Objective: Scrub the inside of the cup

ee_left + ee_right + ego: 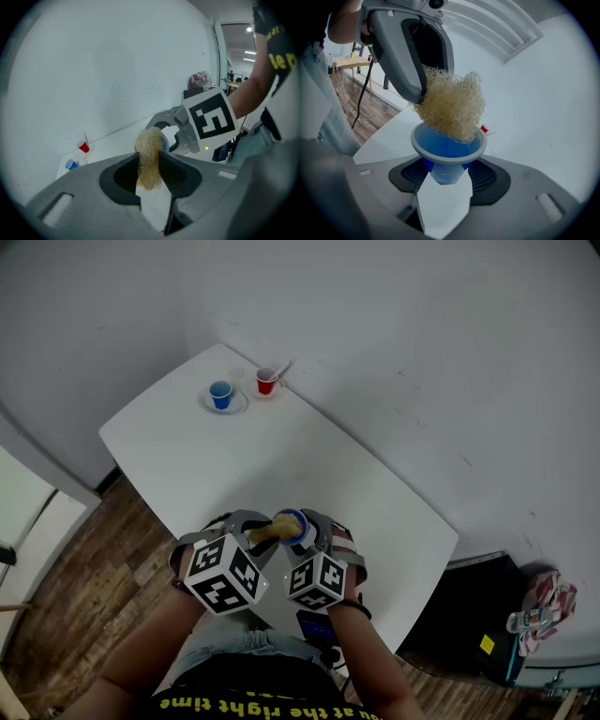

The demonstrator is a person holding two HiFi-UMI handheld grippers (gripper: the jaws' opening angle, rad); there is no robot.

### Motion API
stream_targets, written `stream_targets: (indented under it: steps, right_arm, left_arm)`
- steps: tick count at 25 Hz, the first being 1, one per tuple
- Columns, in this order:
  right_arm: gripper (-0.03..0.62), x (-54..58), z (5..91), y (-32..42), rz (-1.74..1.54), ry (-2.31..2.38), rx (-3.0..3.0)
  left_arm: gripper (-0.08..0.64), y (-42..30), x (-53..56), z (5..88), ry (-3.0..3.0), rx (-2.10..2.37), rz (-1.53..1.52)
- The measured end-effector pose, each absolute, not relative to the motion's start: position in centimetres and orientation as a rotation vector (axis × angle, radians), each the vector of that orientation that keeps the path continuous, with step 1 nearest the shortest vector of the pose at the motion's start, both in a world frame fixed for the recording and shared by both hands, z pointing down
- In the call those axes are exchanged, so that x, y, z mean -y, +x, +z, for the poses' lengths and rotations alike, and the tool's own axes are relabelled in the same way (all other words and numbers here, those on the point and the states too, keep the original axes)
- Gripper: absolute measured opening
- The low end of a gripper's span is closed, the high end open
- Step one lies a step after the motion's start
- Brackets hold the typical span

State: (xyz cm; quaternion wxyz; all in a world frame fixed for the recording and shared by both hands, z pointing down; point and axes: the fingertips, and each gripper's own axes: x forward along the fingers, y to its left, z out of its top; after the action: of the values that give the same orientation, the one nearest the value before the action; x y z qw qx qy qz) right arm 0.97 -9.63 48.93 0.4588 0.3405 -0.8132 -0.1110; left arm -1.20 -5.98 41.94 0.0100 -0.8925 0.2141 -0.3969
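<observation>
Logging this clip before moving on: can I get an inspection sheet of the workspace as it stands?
Surface: white table.
Job's things: blue cup, with the straw-coloured scrubber at its mouth.
Clutter: far blue cup and red cup at the table's far end.
Grippers: left gripper jaws shut on the scrubber; right gripper jaws shut on the blue cup.
Cables: black cable hanging beside the person.
Surroundings: wood floor, white wall.

Rough fibrous scrubber (452,108), smooth plastic cup (440,149)
</observation>
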Motion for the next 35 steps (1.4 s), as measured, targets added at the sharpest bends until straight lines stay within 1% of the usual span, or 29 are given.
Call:
stream_targets:
  steps: [35]
  right_arm:
    - [0.272, 8.7, 50.5, 0.5, -0.451, 0.677, 1.801]
  left_arm:
    - [0.121, -0.7, 6.0, 45.7, -2.595, -0.433, -1.732]
